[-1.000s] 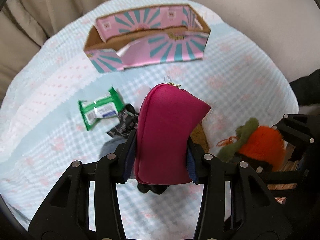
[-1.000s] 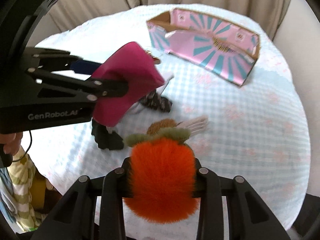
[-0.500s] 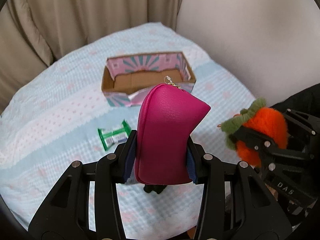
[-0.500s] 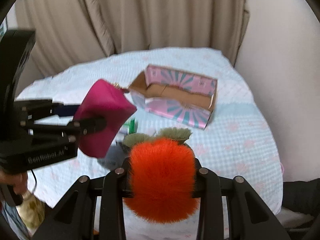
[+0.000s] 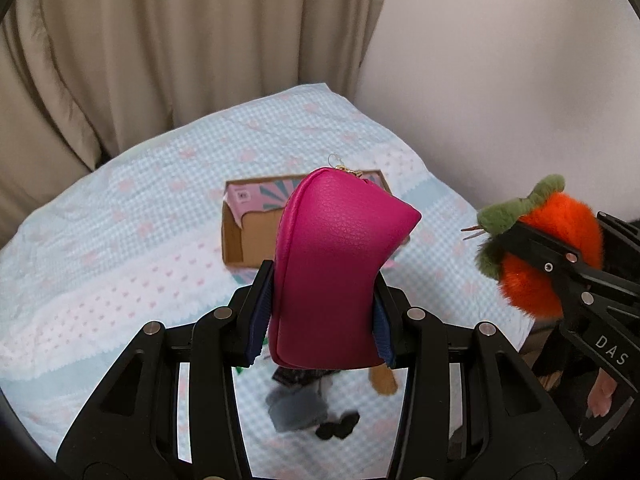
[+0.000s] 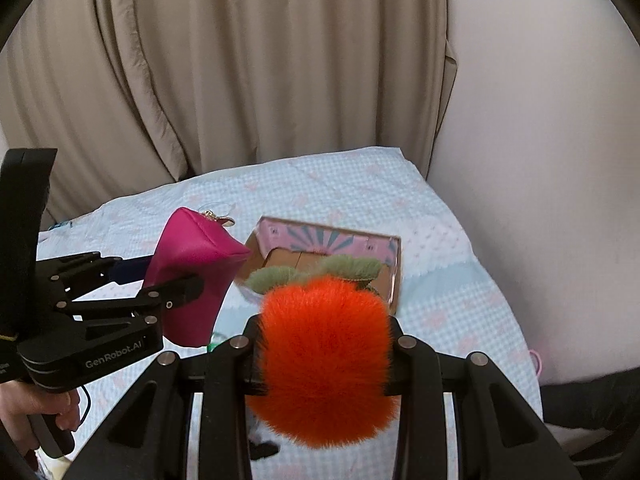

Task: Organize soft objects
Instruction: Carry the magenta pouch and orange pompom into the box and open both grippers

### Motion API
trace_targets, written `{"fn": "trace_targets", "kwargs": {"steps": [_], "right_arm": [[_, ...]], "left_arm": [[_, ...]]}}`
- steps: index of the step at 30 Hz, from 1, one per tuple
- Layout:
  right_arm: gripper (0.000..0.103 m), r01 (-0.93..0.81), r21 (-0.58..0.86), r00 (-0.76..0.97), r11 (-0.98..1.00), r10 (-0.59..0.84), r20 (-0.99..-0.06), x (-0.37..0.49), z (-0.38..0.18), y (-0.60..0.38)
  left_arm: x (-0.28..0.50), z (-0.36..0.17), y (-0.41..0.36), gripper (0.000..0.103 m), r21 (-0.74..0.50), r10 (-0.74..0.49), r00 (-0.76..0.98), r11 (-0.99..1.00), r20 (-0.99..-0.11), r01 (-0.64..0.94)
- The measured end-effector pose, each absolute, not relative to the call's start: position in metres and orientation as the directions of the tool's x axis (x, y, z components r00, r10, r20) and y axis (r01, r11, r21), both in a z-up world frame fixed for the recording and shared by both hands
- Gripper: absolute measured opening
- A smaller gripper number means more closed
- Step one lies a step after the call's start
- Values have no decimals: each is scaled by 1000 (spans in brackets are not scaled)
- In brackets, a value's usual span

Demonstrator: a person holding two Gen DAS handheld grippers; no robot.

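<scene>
magenta leather zip pouch (image 5: 336, 276) sits clamped in the left gripper (image 5: 320, 320); fluffy orange plush fruit (image 6: 324, 360) is squeezed by the right gripper (image 6: 324, 356), above an open pink cardboard box (image 6: 384, 248).

Beige curtains (image 6: 224, 80) and a pale wall (image 5: 500, 80) behind the bed (image 5: 120, 240).

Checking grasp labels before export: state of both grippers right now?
Left gripper: closed on the magenta leather zip pouch, held off the bed.
Right gripper: closed on the fluffy orange plush with green leaves.
</scene>
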State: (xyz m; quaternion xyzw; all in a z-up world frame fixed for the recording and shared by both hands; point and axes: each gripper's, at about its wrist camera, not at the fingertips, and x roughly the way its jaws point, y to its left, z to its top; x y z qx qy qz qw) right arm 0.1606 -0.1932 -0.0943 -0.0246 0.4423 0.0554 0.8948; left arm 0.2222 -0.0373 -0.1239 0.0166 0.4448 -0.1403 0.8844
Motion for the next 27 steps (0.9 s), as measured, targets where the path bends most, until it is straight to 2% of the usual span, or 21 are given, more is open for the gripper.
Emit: {"fn": "trace_targets", "kwargs": {"steps": [9,16,27], "right_arm": [[31,-146,42,544,988,116,-831,252,-124,-208],[31,-153,126,425,980,181,-887,333,-186,-230],[32,-44,295,185,955,298,-937,429,-303,-259]], "left_arm": [[308,-156,-44,40,-105,-187,528,978,-828,181],[382,-219,-42,40,-136,-145,414,989,-899,52],[465,-333,-41,40,-111,-93,230,991,-969,-69]]}}
